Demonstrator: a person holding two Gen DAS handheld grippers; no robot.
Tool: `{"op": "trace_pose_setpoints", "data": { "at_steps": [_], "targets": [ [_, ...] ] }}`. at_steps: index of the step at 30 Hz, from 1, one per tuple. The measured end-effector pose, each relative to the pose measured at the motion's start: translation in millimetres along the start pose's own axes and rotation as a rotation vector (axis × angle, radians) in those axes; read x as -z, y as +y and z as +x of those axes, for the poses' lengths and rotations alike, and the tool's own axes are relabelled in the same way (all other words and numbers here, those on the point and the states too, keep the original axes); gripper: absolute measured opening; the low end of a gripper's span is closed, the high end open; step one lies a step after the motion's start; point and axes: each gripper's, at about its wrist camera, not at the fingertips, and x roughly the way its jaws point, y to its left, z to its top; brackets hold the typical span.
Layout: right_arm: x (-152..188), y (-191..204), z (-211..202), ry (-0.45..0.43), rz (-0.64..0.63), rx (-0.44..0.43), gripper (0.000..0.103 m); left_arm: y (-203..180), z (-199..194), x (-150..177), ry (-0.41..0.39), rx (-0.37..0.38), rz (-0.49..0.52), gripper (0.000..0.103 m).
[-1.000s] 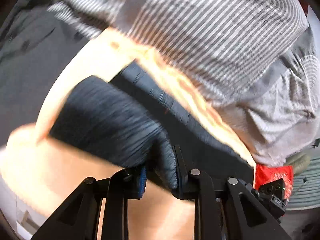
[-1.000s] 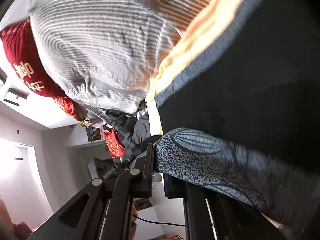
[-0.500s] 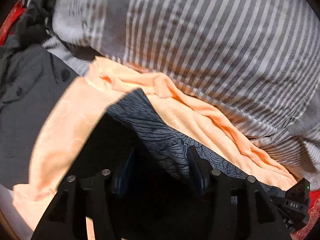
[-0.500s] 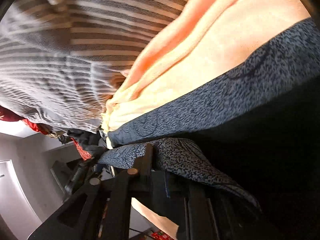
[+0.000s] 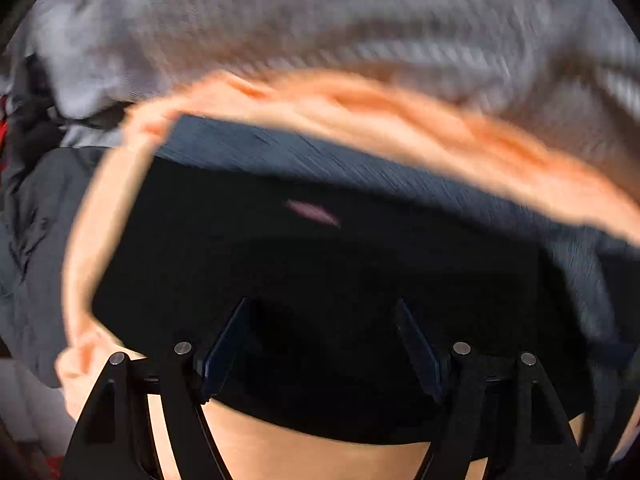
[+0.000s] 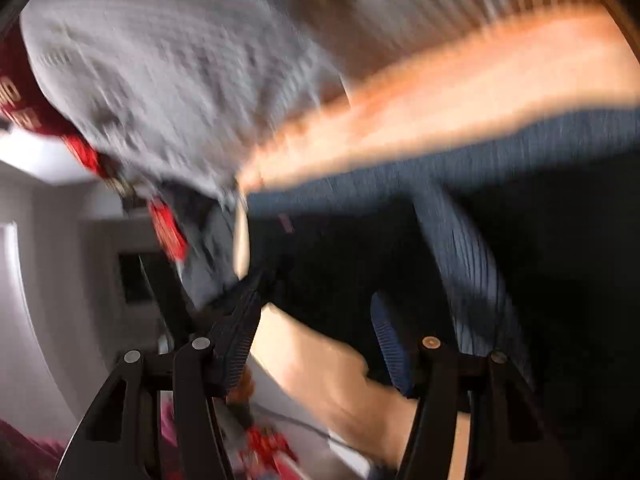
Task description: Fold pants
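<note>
Left gripper (image 5: pixel 324 344) jaws wide apart, nothing between them; right gripper (image 6: pixel 316 320) also spread, holding nothing. Pants (image 5: pixel 320 260) lie dark across centre frame on the orange sheet (image 5: pixel 400 120), patterned band along their upper edge. Likely just laid down after a fold. Striped blanket (image 5: pixel 320 12) fills the top. No containers visible. Both views blurred.

You saw matt dark cloth pants (image 5: pixel 304 264) on soft peach fabric (image 5: pixel 400 128), beside grey striped cloth (image 6: pixel 168 64).
</note>
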Motion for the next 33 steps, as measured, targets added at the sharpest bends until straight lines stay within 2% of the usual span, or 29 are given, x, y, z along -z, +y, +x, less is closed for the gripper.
{"op": "trace_pose_setpoints", "data": {
  "at_steps": [2,3,4,6,7,8,9,10,12,13,16,18,21,22,26,29,33],
  "targets": [
    [11.5,-16.4,17.5,0.051,-0.01,0.182,0.055,-12.4,3.9,3.0,-0.045,-0.093,0.019,0.08],
    [14.0,-25.1,17.6,0.049,-0.006,0.235,0.035,-16.2,2.5,2.2,-0.054,-0.12,0.033,0.08],
    [15.4,-31.5,11.5,0.032,0.015,0.229,0.03,-17.4,0.4,1.0,-0.042,-0.126,0.041,0.08],
    [19.7,-36.8,-15.2,-0.045,0.057,0.173,0.032,-17.5,-5.6,0.0,-0.014,-0.092,0.055,0.08],
    [24.7,-36.3,-30.9,-0.087,0.054,0.176,0.04,-18.1,-11.6,1.5,0.001,-0.064,0.062,0.08],
    [32.2,-34.6,-47.2,-0.127,0.04,0.201,0.046,-21.9,-20.9,5.4,0.004,-0.04,0.075,0.08],
    [40.9,-32.6,-62.7,-0.167,0.027,0.242,0.058,-26.7,-28.2,9.2,0.006,-0.019,0.09,0.08],
    [53.7,-31.2,-80.2,-0.21,0.016,0.288,0.062,-39.5,-37.3,16.7,0.019,0.037,0.12,0.08],
    [82.4,-35.3,-106.7,-0.244,0.015,0.33,0.062,-59.5,-46.5,30.9,0.05,0.143,0.158,0.08],
    [104.0,-38.6,-121.1,-0.26,0.027,0.362,0.062,-76.5,-51.6,43.2,0.087,0.227,0.182,0.08],
    [157.7,-59.2,-154.1,-0.299,0.089,0.429,0.062,-117.8,-55.3,73.2,0.204,0.403,0.231,0.08],
    [195.3,-91.6,-187.0,-0.32,0.164,0.457,0.062,-139.3,-55.9,88.6,0.248,0.469,0.259,0.08],
    [255.7,-119.9,-200.6,-0.351,0.303,0.503,0.062,-167.4,-52.5,108.8,0.293,0.513,0.301,0.08],
    [276.0,-127.7,-201.9,-0.373,0.353,0.504,0.062,-181.5,-53.4,116.4,0.317,0.518,0.305,0.08],
    [336.6,-161.0,-187.5,-0.41,0.53,0.481,0.062,-196.5,-49.6,125.8,0.34,0.557,0.307,0.08],
    [357.2,-176.9,-178.7,-0.449,0.599,0.462,0.062,-207.2,-44.3,131.5,0.34,0.545,0.33,0.08],
    [367.9,-187.4,-168.4,-0.521,0.636,0.39,0.062,-208.0,-48.4,135.8,0.326,0.546,0.351,0.08]
  ]
}}
